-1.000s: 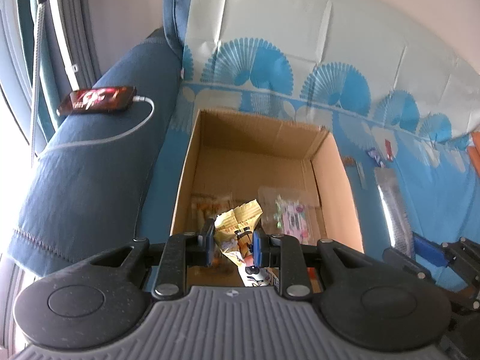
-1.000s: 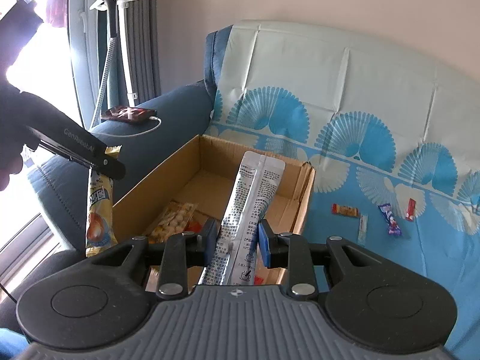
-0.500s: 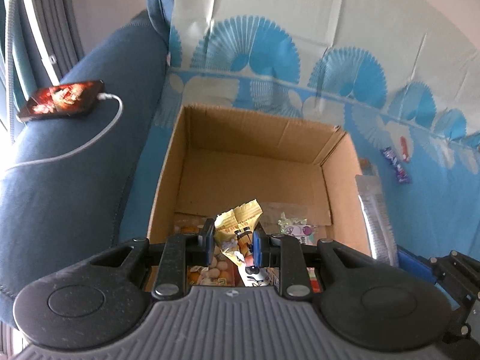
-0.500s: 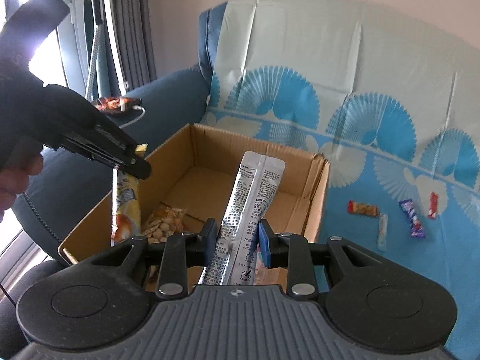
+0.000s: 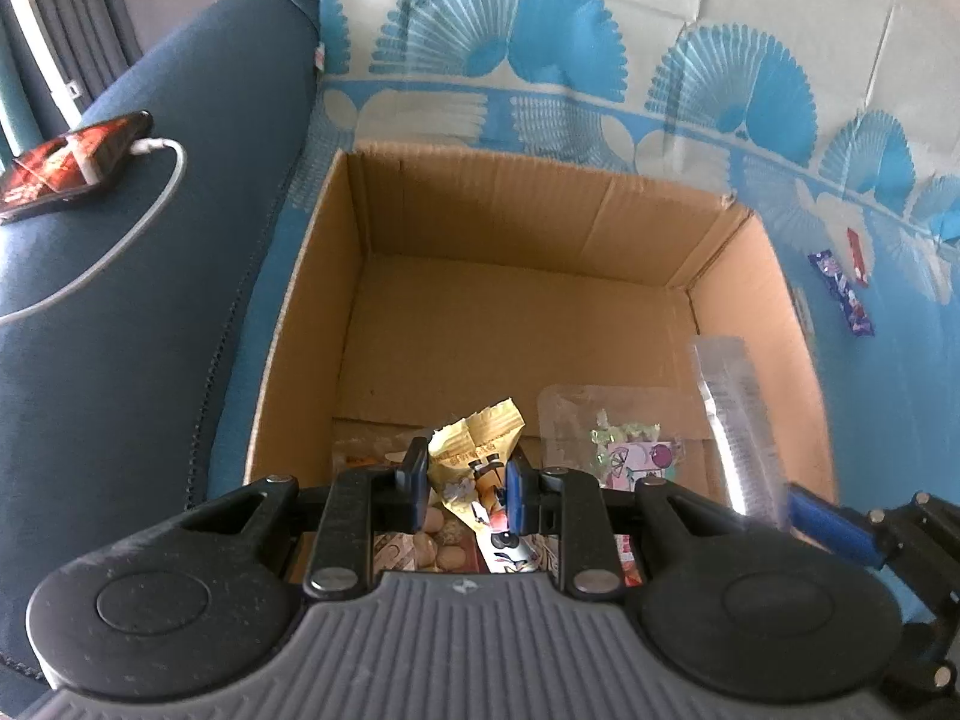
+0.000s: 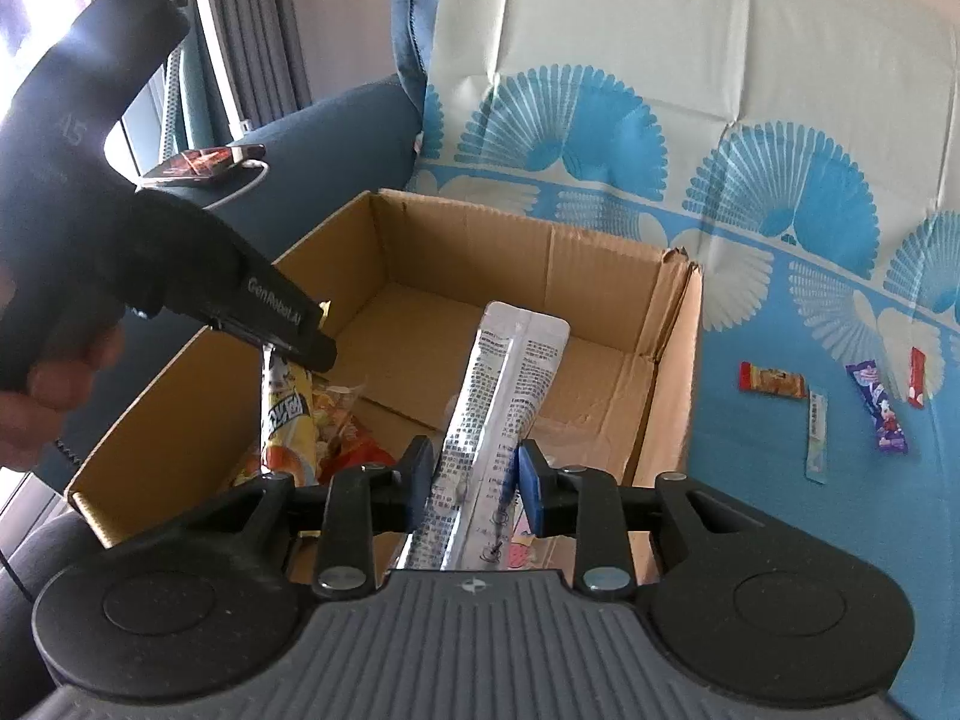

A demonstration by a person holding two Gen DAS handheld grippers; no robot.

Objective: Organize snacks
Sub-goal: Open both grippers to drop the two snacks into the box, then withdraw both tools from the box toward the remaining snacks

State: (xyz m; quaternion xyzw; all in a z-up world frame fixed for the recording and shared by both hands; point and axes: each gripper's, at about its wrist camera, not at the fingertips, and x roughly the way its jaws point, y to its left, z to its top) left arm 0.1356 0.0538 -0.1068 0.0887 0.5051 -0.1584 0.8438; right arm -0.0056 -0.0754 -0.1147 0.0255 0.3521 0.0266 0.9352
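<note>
Two snacks going into the cardboard box [image 6: 672, 372]

The left gripper [image 5: 468, 483] pinches a yellow snack packet [image 5: 474, 450]; the right gripper [image 6: 474, 474] pinches a silver packet [image 6: 510, 372]. Lower both inside, then let go gently.

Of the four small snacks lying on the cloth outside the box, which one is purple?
The purple bar, between the pale stick and the red-white one; the fourth is red-orange.

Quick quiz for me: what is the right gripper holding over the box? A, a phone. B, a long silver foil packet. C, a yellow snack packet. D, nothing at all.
B: the right gripper is shut on a long silver foil packet printed with small text, held above the cardboard box; the yellow snack packet is in the left gripper.
</note>
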